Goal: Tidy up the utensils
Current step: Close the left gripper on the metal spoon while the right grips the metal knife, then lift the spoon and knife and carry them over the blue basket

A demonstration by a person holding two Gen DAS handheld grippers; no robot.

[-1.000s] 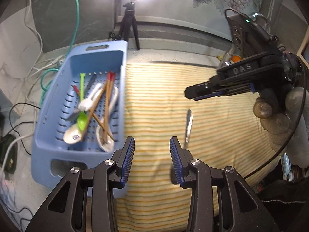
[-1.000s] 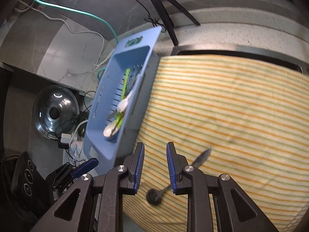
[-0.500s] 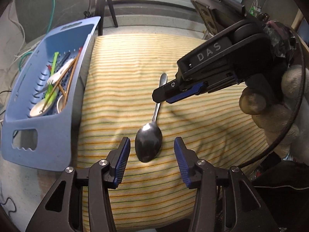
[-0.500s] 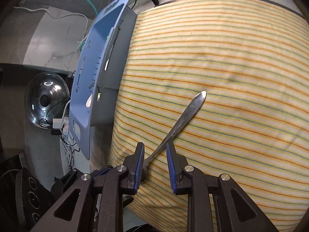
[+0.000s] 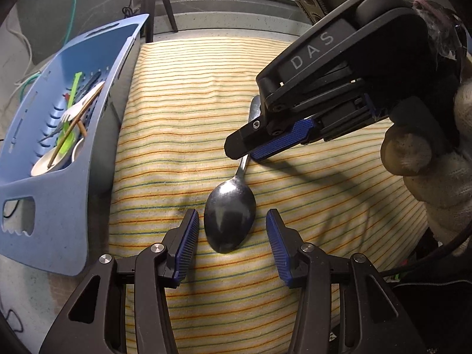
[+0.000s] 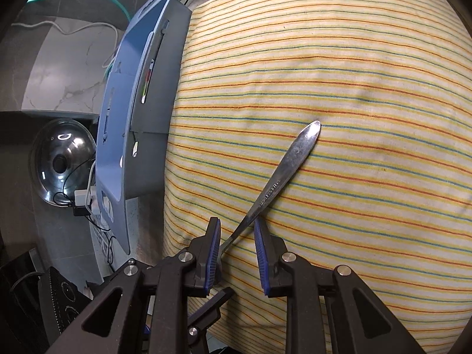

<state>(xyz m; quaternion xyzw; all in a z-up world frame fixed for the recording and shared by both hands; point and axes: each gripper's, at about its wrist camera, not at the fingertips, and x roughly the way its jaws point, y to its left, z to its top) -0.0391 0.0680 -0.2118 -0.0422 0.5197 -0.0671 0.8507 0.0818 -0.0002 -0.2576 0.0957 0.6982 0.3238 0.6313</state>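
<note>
"DAS" marks the right gripper (image 5: pixel 250 150) straddling the spoon (image 5: pixel 230 221).

The right claw (image 5: pixel 250 150) hides the middle of the spoon (image 5: pixel 230 221) handle.

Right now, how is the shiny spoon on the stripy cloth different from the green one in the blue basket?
The metal spoon is grey and shiny; the green utensil is bright plastic-looking. The metal spoon lies alone and flat on the striped cloth; the green one sits in the blue basket, mixed with chopsticks and white utensils. Both grippers, left and right, are open around the metal spoon; none is near the green one.
</note>
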